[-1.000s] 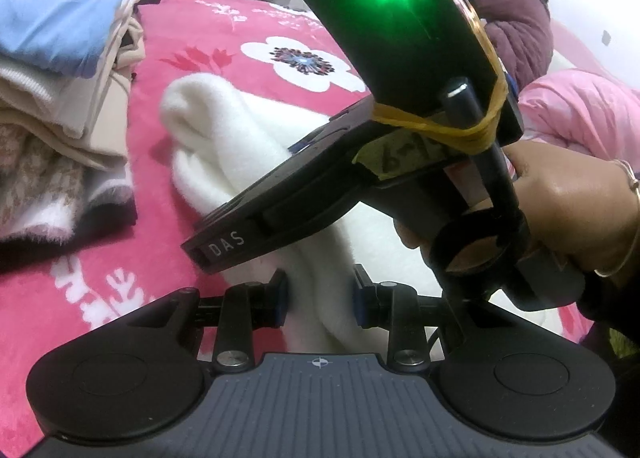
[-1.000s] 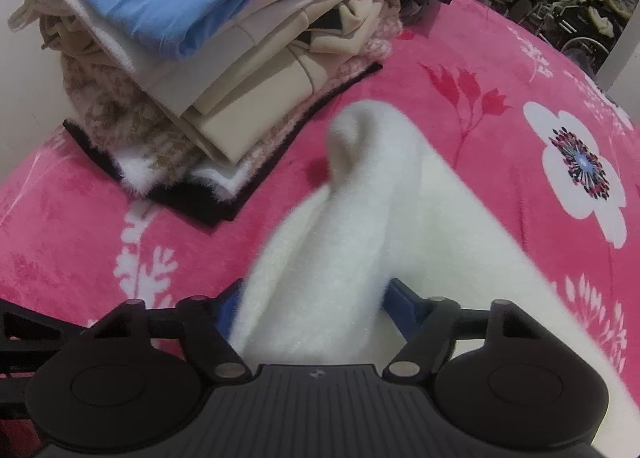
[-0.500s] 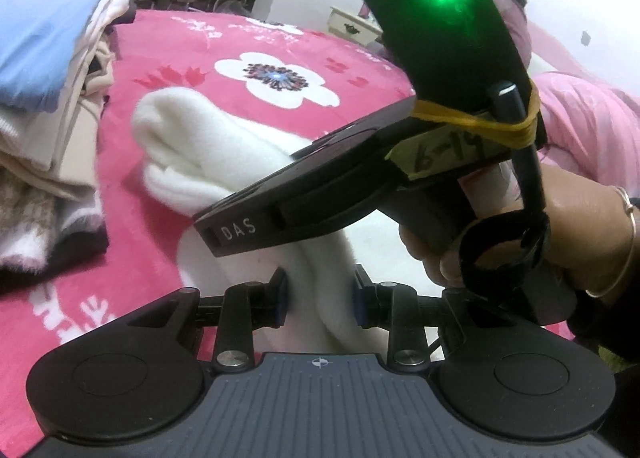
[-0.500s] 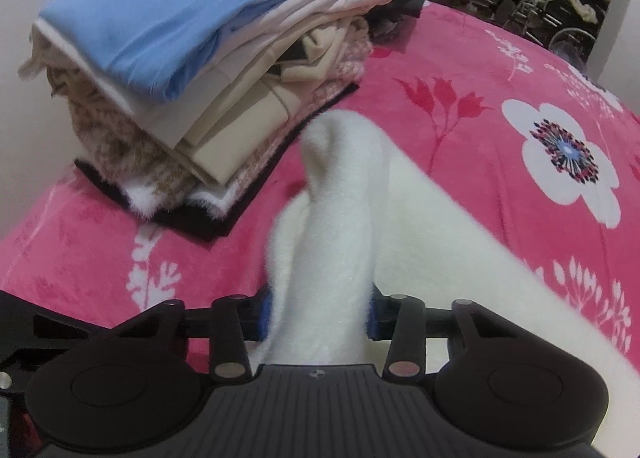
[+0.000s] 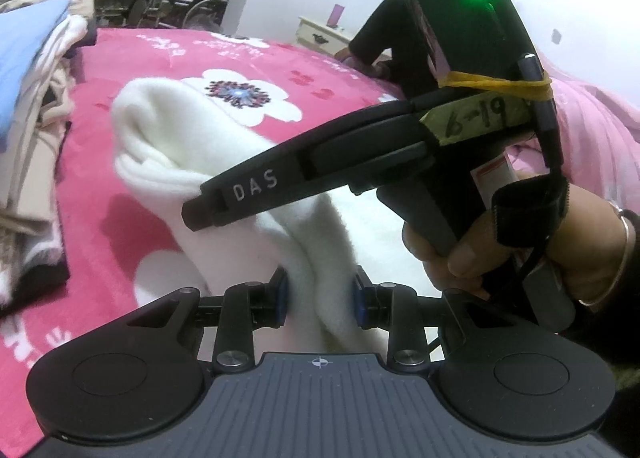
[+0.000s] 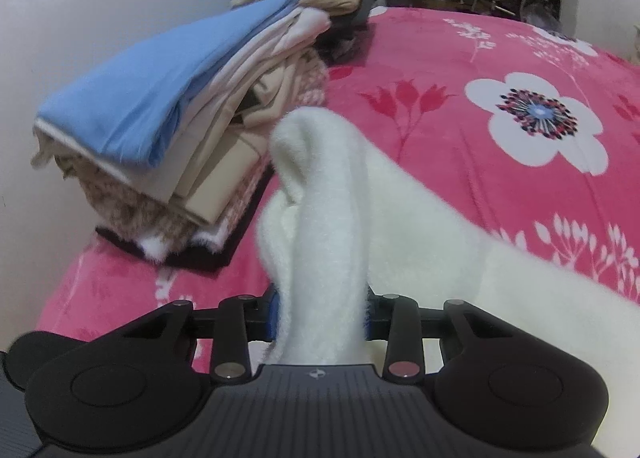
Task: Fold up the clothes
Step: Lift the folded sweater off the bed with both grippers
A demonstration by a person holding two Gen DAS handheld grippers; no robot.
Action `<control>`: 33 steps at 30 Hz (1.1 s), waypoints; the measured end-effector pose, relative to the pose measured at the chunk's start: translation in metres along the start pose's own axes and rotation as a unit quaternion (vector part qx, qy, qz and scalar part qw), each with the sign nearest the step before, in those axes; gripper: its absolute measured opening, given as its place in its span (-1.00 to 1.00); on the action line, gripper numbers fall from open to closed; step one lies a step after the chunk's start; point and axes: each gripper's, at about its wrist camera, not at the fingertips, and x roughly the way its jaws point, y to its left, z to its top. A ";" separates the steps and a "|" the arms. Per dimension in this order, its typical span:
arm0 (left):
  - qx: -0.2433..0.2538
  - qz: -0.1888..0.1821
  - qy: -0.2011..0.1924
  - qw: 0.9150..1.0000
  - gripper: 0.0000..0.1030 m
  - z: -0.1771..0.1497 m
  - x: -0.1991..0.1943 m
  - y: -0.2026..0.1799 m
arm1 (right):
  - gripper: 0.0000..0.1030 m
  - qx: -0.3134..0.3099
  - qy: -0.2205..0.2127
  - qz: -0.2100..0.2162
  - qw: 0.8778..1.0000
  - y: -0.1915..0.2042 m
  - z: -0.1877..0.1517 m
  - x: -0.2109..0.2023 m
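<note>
Both tools pinch the white fleece garment, ready to carry a fold across the pink bed.

Nearest, the left tool [image 5: 319,292] is clamped on a bunched ridge of the white fleece garment [image 5: 208,162], and the right tool [image 6: 320,314] is closing its jaws on another gathered ridge of the same cloth, pads already pressing it. The garment [image 6: 420,226] lies on the flowered bedspread [image 6: 440,70], its rounded end raised between the tools. To fold well, I judge both grips should rise together, keep the edge taut and level, and lay it down squarely without dragging the pile underneath. Farther off, the stack of folded clothes [image 6: 168,106] sits near the wall, close enough to snag a swinging edge.
</note>
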 end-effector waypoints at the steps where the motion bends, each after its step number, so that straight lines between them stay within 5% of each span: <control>1: 0.004 -0.003 0.001 1.000 -0.43 0.001 0.001 -0.002 | -0.26 0.005 -0.003 0.001 1.000 -0.003 0.000 -0.003; 33: 0.084 -0.080 0.024 0.993 -0.42 0.022 0.034 -0.060 | -0.26 0.171 -0.107 0.029 0.979 -0.102 -0.037 -0.082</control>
